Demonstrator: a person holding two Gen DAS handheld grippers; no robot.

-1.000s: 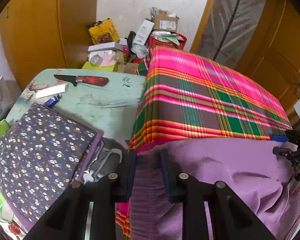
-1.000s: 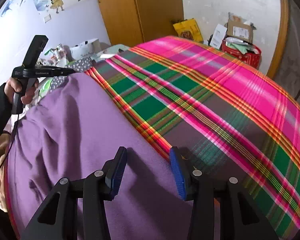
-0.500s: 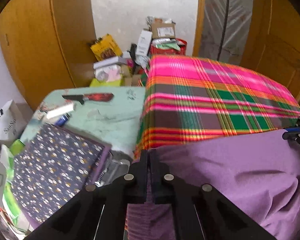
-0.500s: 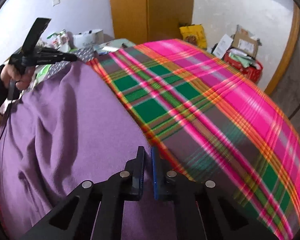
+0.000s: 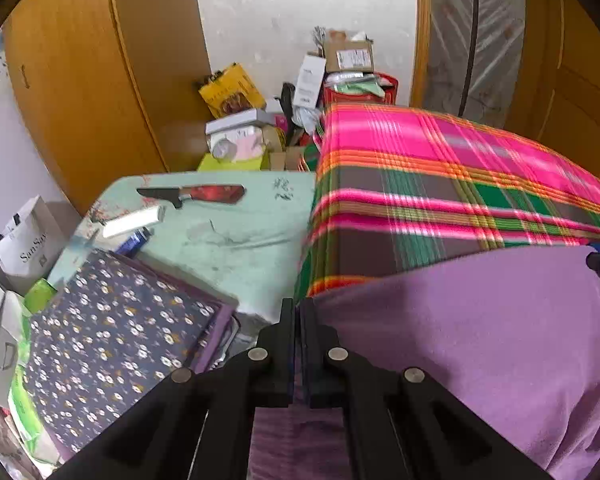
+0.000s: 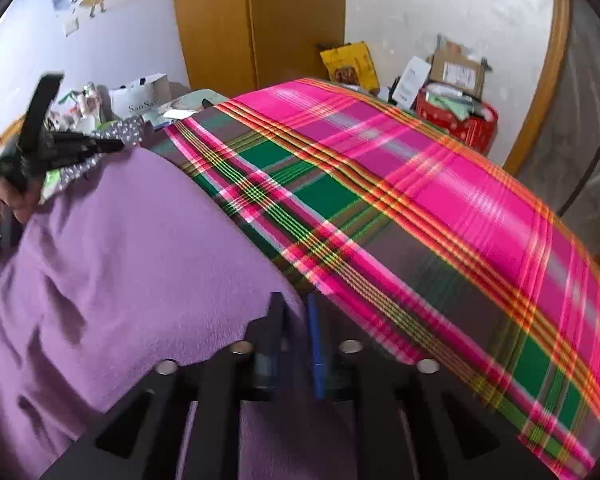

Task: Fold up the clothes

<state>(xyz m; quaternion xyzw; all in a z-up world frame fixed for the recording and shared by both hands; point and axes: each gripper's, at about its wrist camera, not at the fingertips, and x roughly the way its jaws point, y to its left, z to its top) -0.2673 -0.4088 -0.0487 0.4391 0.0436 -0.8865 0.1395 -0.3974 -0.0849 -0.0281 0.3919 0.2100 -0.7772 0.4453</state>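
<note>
floral stack: folded floral garment (image 5: 112, 344) lies on the mint side table (image 5: 236, 236), far left. Knife (image 5: 196, 194) and a lighter sit further back on the same table.
left gripper: left gripper (image 5: 299, 312) has its jaws nearly together, pinching the left edge of the purple garment (image 5: 480, 320). Grip sits right at the hem, thin bite.
purple garment: spread between both tools over the near end of the plaid blanket (image 5: 440, 184). Middle is smooth in the left view; wrinkles show toward the near side in the right view.
right gripper: right gripper (image 6: 296, 312) has its jaws drawn in close on the garment's right corner, fabric bunched over the left finger. Amount of cloth held looks small.
stage: both corners held, so it reads as a fold in hand. Which fold, I can't tell.
risk 1: slip. Fleece-like cloth plus an edge-only bite; a quick lift could pull a corner free.
risk 2: skew. If the two tools travel unevenly, edges won't meet and the near wrinkles get folded in.
risk 3: drag. Cloth may catch the blanket and bunch it.
risk 4: left swing toward the side table could sweep the stack or knife.
</note>
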